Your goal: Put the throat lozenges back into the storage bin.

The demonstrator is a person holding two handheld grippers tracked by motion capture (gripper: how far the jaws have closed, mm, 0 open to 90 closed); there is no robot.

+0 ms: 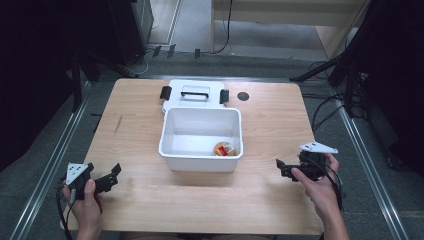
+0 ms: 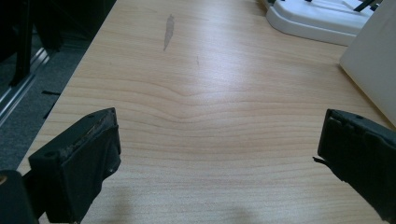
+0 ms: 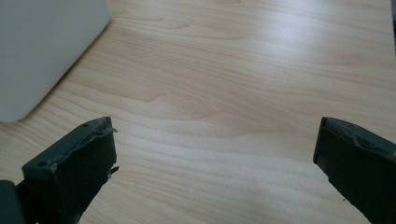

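White bin (image 1: 200,145) holds a small unreadable packet (image 1: 224,149); left claw (image 1: 112,176) and right claw (image 1: 281,168) gape empty.

A bin (image 1: 200,145) sits at frame centre on the table (image 1: 260,200), its lid (image 1: 195,93) just above, a small item (image 1: 224,149) inside at lower right.

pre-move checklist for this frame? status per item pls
1. Left claw open, nothing between its jaws: ok.
2. Right claw open, nothing between its jaws: ok.
3. White rectangular plastic bin uncovered: ok; its white lid with black latches lies behind it.
4. Small round yellow-and-red item in the bin's front right corner: ok, identity cannot tell.
5. Light wooden table bare between both claws and the bin: ok.
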